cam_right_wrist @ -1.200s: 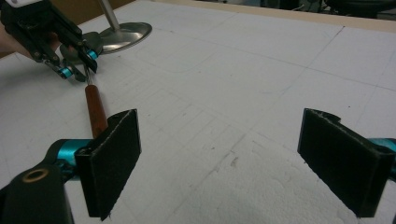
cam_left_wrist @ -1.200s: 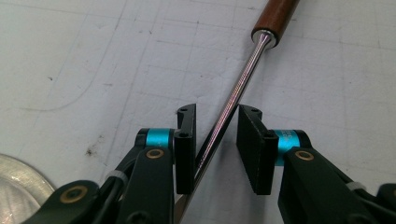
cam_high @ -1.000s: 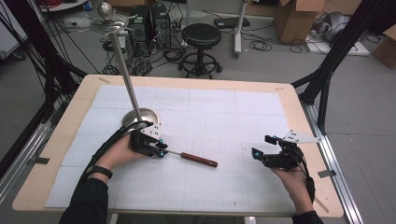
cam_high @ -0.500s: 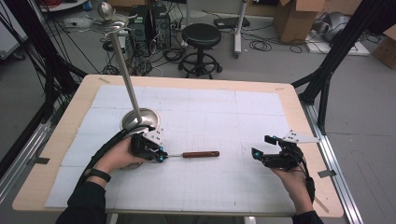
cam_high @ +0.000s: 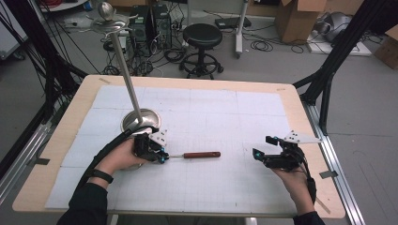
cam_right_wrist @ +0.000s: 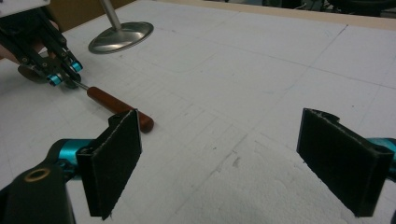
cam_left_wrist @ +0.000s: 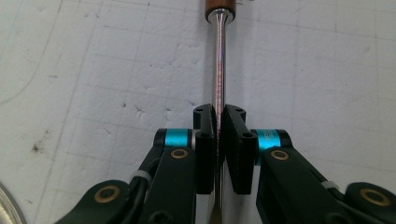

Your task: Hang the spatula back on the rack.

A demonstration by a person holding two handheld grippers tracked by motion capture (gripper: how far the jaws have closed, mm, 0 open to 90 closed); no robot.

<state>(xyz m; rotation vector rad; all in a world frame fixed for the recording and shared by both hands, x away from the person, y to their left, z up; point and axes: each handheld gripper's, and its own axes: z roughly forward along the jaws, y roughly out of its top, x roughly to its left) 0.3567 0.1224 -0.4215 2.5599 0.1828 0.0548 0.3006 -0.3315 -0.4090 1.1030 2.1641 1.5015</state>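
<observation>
White gridded sheeting covers the wooden table [cam_high: 300, 101], with a round stool [cam_high: 202, 35], cables and cardboard boxes on the workshop floor behind it. Near the person's left hand, the left gripper [cam_high: 158, 153] has its two black jaws pressed together on the bare metal shank of a tool [cam_high: 195, 154], which looks like a screwdriver or file. In the left gripper view the shiny shank [cam_left_wrist: 218, 60] runs straight out from between the closed pads [cam_left_wrist: 204, 154] to the reddish-brown handle [cam_left_wrist: 219, 5] beyond the fingertips, so the handle is free at the far end, probably so that the other gripper can take it. The tool lies low and level, at or just above the sheet; which of the two I cannot tell. Just behind the left gripper's fingers stands a metal stand [cam_high: 140, 119], a round base with a tall rod rising from it. The right gripper [cam_high: 266, 151] rests well apart from the handle, pointing toward it, its pads [cam_right_wrist: 114, 163] spread wide with nothing between them. From its own view the handle's end [cam_right_wrist: 122, 108] lies ahead of the left pad, a plausible next target.
</observation>
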